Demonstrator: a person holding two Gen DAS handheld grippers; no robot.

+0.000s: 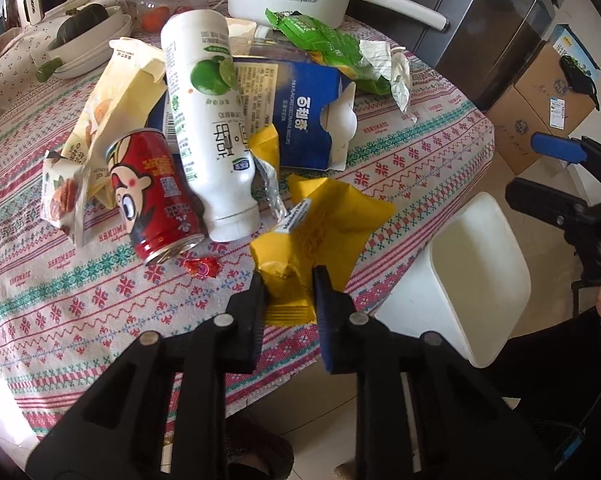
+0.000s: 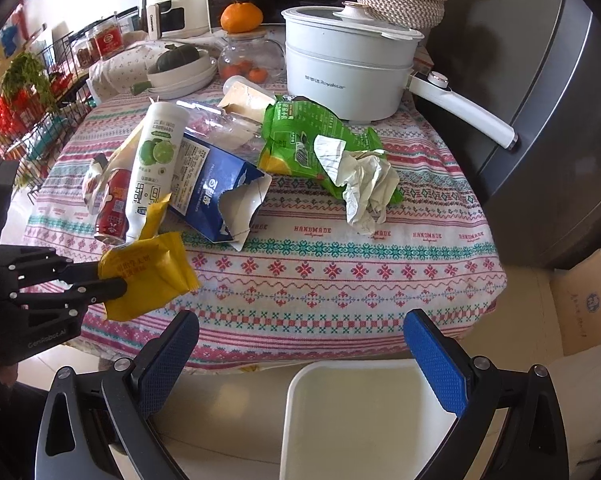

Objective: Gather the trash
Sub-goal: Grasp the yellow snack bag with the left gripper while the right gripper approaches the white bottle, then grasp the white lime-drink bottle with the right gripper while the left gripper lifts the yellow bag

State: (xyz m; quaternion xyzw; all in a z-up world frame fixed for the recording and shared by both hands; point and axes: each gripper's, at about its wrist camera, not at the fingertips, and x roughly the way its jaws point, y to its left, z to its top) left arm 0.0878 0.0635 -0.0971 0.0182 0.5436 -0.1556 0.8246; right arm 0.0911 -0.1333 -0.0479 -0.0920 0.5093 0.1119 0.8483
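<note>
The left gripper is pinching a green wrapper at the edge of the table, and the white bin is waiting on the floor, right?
Not quite: the wrapper in the left gripper is yellow, as the left wrist view shows. The white bin does wait on the floor.

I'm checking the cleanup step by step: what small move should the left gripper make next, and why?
Probably lift the crinkled yellow snack wrapper and carry it toward the white plastic bin beside the table: the left gripper jaws already pinch it, and the bin stands open.
</note>
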